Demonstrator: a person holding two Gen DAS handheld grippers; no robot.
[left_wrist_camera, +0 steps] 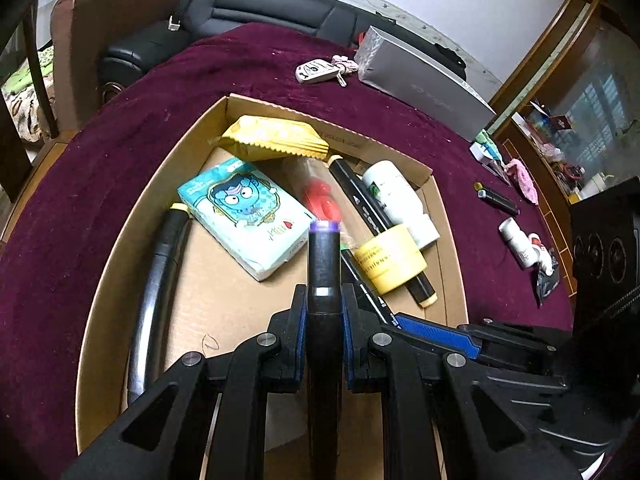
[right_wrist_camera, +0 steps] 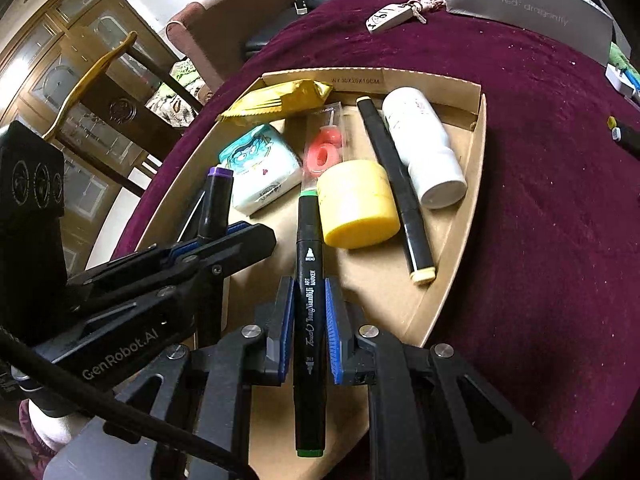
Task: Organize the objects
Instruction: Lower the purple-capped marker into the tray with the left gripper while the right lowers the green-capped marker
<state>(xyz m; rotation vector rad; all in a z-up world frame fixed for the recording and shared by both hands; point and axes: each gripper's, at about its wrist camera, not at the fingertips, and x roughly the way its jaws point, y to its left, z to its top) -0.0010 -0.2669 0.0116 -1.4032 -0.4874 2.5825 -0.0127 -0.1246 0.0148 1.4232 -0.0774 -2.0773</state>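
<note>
A: How will these markers handle?

B: Light, stiff and slick, I'd say: hard black plastic barrels, squarish in section. The left hand-held gripper (left_wrist_camera: 324, 304) pinches the purple-capped marker (left_wrist_camera: 323, 272) across its barrel, cap pointing out over the box (left_wrist_camera: 456, 248). The right hand-held gripper (right_wrist_camera: 309, 320) pinches the green-capped marker (right_wrist_camera: 308, 280) mid-barrel, over the printed lettering, also above the box.

A: Good place to hold?

B: Probably. The ribbed blue pads (right_wrist_camera: 333, 320) bear on flat sides, so a smooth barrel should not roll or slip.

A: And the rest in there?

B: Mixed. A soft tissue pack (left_wrist_camera: 248, 220) that would dent, a crinkly yellow foil packet (left_wrist_camera: 276, 138), a rigid yellow tub (right_wrist_camera: 358, 204), a smooth white bottle (right_wrist_camera: 424, 148), and another black marker (right_wrist_camera: 394, 184). The box is plain corrugated card, resting on a tabletop (left_wrist_camera: 100, 168) covered in plush maroon cloth.
</note>
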